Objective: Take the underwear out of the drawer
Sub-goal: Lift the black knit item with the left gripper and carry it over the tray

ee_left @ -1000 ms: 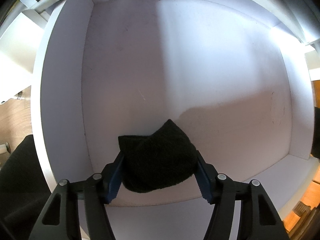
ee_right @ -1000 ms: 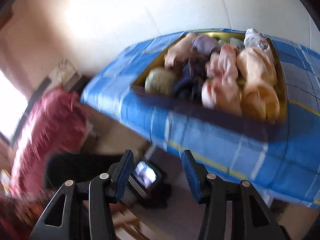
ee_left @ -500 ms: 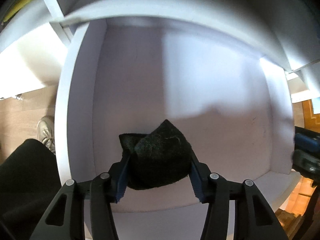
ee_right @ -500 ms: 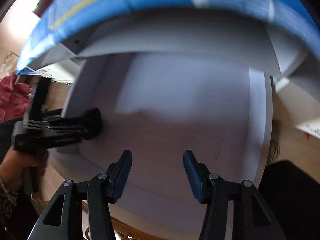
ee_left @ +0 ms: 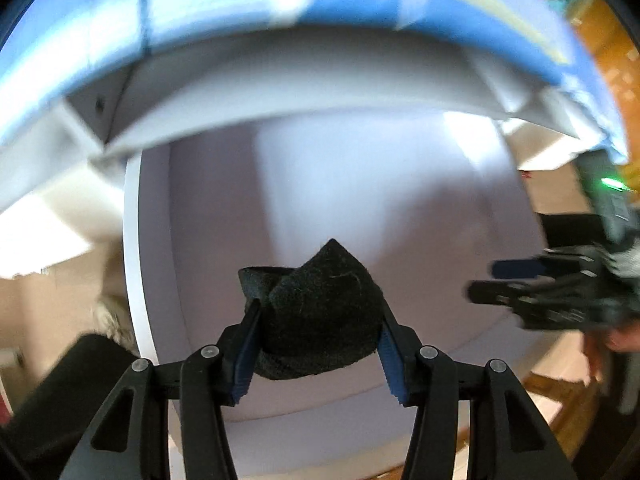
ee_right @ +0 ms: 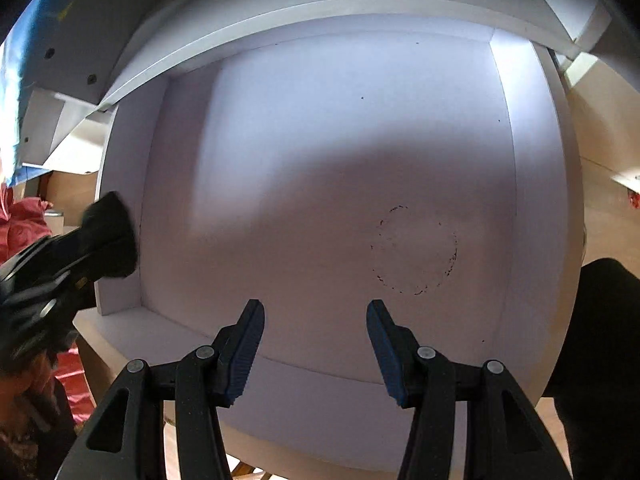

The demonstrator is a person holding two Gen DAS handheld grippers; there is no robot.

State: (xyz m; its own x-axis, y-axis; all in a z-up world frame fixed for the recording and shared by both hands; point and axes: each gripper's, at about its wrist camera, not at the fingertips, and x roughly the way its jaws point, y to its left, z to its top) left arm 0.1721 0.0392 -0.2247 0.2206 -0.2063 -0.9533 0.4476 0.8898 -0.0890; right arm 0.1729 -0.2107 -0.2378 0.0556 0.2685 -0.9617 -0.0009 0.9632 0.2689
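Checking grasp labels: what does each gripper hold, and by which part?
Left gripper pinches the folded black underwear across its two sides. Right gripper holds nothing, open over the drawer.

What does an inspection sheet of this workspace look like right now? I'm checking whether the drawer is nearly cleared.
Surface: white drawer open, floor bare apart from a faint ring mark.
Job's things: black underwear, bunched, in the left gripper.
Clutter: nothing seen in the drawer.
Grippers: left gripper shut on the underwear; right gripper open, holding nothing, above the drawer.
Cables: nothing seen.
Surroundings: blue checked cloth above the drawer; wooden floor; red fabric to one side.
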